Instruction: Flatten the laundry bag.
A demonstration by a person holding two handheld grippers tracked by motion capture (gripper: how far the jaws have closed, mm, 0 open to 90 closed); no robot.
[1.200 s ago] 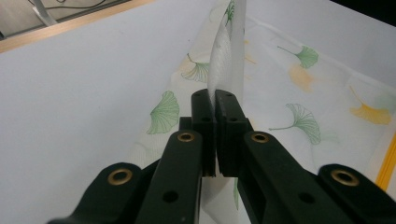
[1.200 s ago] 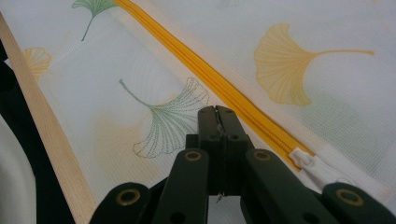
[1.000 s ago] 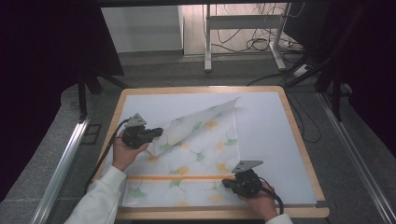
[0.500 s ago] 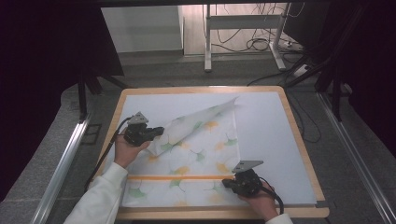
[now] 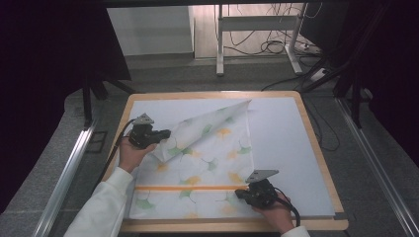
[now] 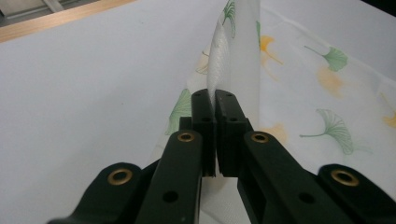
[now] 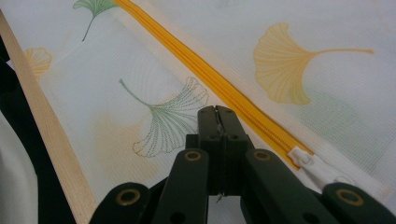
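**Inspector A:** Item under work: the ginkgo-print cloth bag (image 5: 207, 168), lying on the white mat (image 5: 291, 143) of the wooden-edged table (image 5: 323, 163), occupying the left and middle of the mat. Its orange zipper (image 5: 190, 187) runs level across the near part, parallel to the near table edge; I take that as the bag's long axis at this end. The far-left portion is folded over diagonally, its peak pointing toward the far right of the mat.

**Inspector B:** Tongs?

**Inspector A:** The left gripper (image 5: 165, 134) is closed on the lifted edge of the bag; in the left gripper view the fabric rises straight out from between the shut jaws (image 6: 214, 100). The right gripper (image 5: 240, 193) sits at the zipper's right end, jaws together. In the right gripper view (image 7: 217, 112) a sliver of something shows at the seam of the jaws, but I cannot tell whether fabric is truly pinched. The white zipper pull (image 7: 306, 161) lies just beside it.

**Inspector B:** The deciding relation?

**Inspector A:** The raised flap lies right of and beyond the left gripper, so that hand is nearer the fold. In my judgement, any further fold would carry across toward the right, with the right hand anchoring the zipper end.
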